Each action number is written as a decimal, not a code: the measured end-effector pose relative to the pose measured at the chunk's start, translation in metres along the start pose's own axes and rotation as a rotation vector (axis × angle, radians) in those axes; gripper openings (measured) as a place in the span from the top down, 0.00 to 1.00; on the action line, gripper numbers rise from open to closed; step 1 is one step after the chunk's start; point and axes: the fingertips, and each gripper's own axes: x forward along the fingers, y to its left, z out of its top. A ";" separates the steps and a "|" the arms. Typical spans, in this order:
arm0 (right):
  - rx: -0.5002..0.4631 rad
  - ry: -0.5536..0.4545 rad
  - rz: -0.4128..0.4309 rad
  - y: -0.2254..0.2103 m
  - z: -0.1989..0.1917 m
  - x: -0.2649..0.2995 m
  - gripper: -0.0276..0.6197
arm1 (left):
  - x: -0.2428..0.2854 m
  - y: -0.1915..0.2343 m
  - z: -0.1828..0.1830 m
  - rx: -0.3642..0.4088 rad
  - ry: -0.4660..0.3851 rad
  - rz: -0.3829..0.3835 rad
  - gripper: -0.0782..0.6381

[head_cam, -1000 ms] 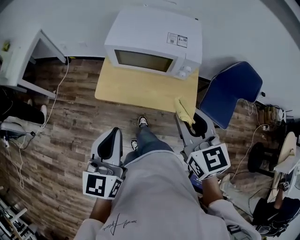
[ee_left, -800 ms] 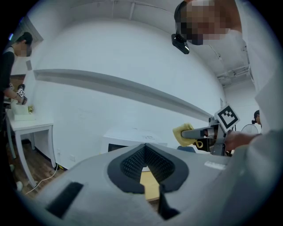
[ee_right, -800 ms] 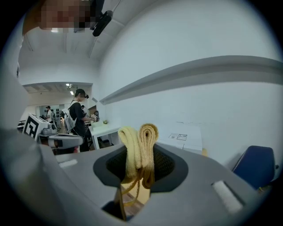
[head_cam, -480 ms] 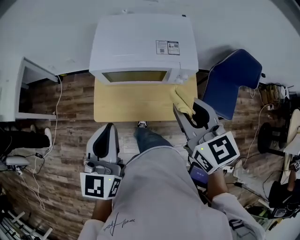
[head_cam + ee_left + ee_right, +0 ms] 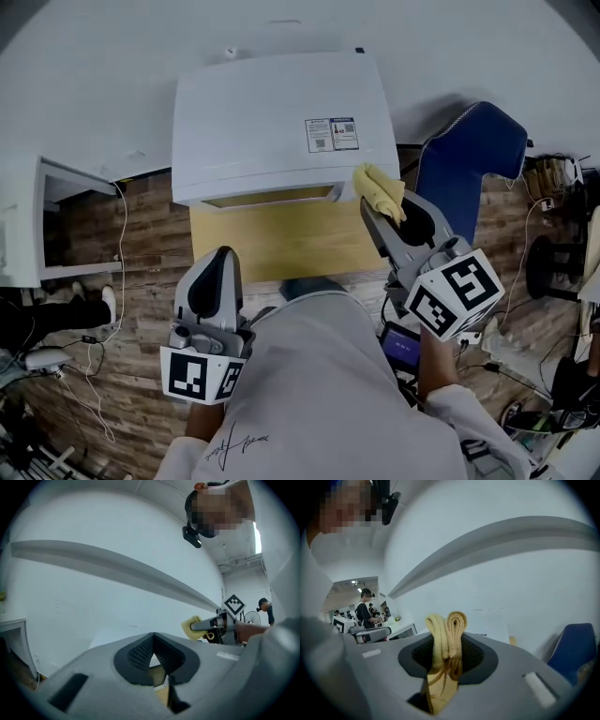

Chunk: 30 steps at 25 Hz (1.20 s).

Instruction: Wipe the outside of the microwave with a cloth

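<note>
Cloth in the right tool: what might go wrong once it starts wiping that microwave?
1. The cloth is pinched as a narrow fold in the right tool, so little sticks out; the hard tips could scrape the microwave.
2. The left tool hangs back, shut and empty, so nothing braces the microwave; a firm push might slide it on the table.
3. The label on top could catch and peel.

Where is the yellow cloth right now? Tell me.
Head view, right side: the yellow cloth is clamped in the right gripper, at the front right corner of the white microwave.
</note>
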 end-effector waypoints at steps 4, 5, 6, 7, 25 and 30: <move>0.045 -0.020 -0.018 -0.030 0.021 0.017 0.78 | 0.021 0.008 0.003 0.030 0.004 -0.012 0.90; 0.047 -0.023 -0.024 -0.038 0.026 0.021 0.78 | 0.024 0.010 0.003 0.029 0.005 -0.011 0.90; 0.045 -0.023 -0.030 -0.045 0.031 0.026 0.78 | 0.027 0.011 0.003 0.025 0.007 -0.010 0.90; 0.039 -0.020 -0.037 -0.051 0.035 0.030 0.78 | 0.030 0.012 0.003 0.022 0.011 -0.011 0.90; -0.036 0.138 -0.225 -0.136 0.066 0.117 0.78 | 0.058 0.032 -0.004 -0.003 0.058 -0.069 0.90; -0.025 0.161 -0.288 -0.164 0.072 0.145 0.78 | 0.062 0.043 -0.004 -0.011 0.070 -0.072 0.90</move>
